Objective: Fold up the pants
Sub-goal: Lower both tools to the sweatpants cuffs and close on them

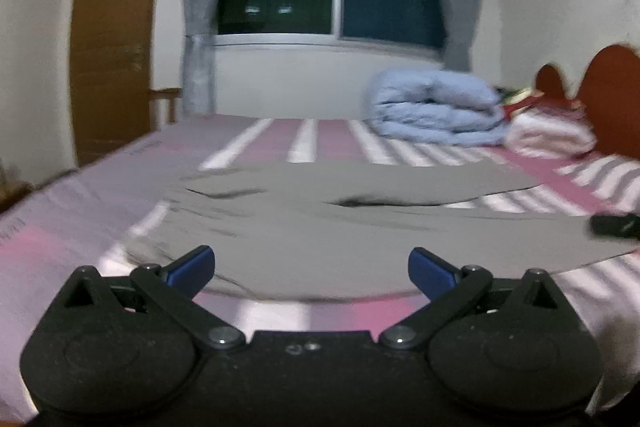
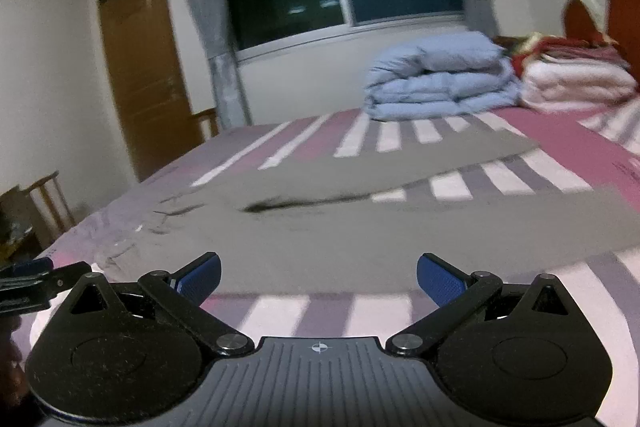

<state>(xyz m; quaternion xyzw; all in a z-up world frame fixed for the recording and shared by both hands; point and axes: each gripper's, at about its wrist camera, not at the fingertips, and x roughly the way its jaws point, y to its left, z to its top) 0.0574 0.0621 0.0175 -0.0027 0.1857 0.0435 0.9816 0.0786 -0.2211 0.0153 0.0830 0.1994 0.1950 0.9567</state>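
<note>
Grey pants (image 1: 320, 227) lie spread flat on the pink striped bed (image 1: 60, 227), waist to the left and both legs running right. In the right wrist view the pants (image 2: 320, 235) show the two legs splayed apart. My left gripper (image 1: 311, 269) is open and empty, low over the near edge of the pants. My right gripper (image 2: 319, 277) is open and empty, just above the near leg's edge. The right gripper's tip shows at the right edge of the left wrist view (image 1: 614, 225); the left gripper shows at the left edge of the right wrist view (image 2: 36, 281).
A folded blue duvet (image 1: 436, 107) and a pink-white stack of blankets (image 1: 552, 133) sit at the far right of the bed by the red headboard (image 1: 608, 95). A window with grey curtains (image 1: 196, 27), a wooden door (image 1: 112, 47) and a wooden chair (image 2: 48, 203) stand beyond.
</note>
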